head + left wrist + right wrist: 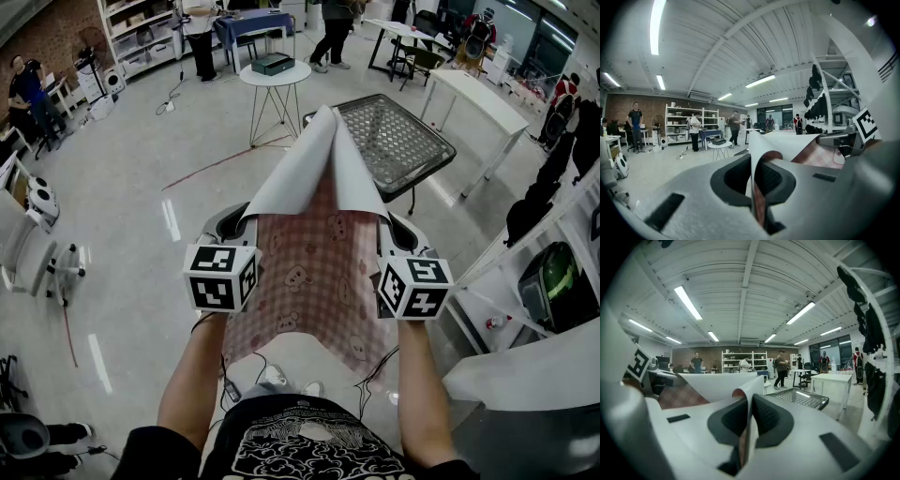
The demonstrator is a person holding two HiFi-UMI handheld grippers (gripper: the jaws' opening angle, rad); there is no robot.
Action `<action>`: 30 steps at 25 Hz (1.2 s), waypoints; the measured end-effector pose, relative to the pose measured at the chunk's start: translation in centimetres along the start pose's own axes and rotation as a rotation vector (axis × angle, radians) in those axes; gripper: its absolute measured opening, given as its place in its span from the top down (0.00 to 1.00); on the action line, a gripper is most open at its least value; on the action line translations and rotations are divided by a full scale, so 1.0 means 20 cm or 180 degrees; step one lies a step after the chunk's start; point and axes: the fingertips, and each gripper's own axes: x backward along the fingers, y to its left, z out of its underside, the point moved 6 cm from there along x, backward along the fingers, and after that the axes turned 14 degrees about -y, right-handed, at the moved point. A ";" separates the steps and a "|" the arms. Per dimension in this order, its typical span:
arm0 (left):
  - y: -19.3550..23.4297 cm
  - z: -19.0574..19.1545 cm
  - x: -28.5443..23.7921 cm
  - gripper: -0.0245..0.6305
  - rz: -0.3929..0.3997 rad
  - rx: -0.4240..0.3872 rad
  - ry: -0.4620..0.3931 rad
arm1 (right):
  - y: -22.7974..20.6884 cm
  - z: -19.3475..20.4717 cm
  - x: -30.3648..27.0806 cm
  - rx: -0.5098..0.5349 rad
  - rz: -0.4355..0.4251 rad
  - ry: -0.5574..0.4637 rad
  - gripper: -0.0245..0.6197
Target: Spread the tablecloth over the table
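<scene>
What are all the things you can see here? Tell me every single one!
pink checked tablecloth: one, pink with a white underside, held up between both grippers, top folded over
dark square table with patterned top: one, black, on the floor just beyond the cloth
small round white table: one, white, farther back
dark box: one, on the round table
long white table: one, far right
white shelving: one unit, back left
standing people: several, far back
left gripper: one, grey, jaws shut on the cloth
right gripper: one, grey, jaws shut on the cloth
forearms: two, bottom of the head view
</scene>
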 end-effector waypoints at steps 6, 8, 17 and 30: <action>-0.03 0.02 -0.04 0.95 -0.0028 0.0009 0.0038 | -0.04 0.03 -0.01 -0.0033 -0.0037 0.0021 0.95; -0.04 0.02 -0.06 0.95 -0.0033 0.0021 0.0044 | -0.06 0.02 -0.02 -0.0039 -0.0036 0.0023 0.95; -0.04 0.05 -0.22 0.95 0.0010 0.0027 0.0053 | -0.16 0.06 -0.13 -0.0040 0.0014 0.0029 0.95; 0.27 0.14 -0.85 0.95 0.0239 0.0089 0.0101 | -0.30 0.14 -0.69 -0.0053 0.0289 0.0080 0.95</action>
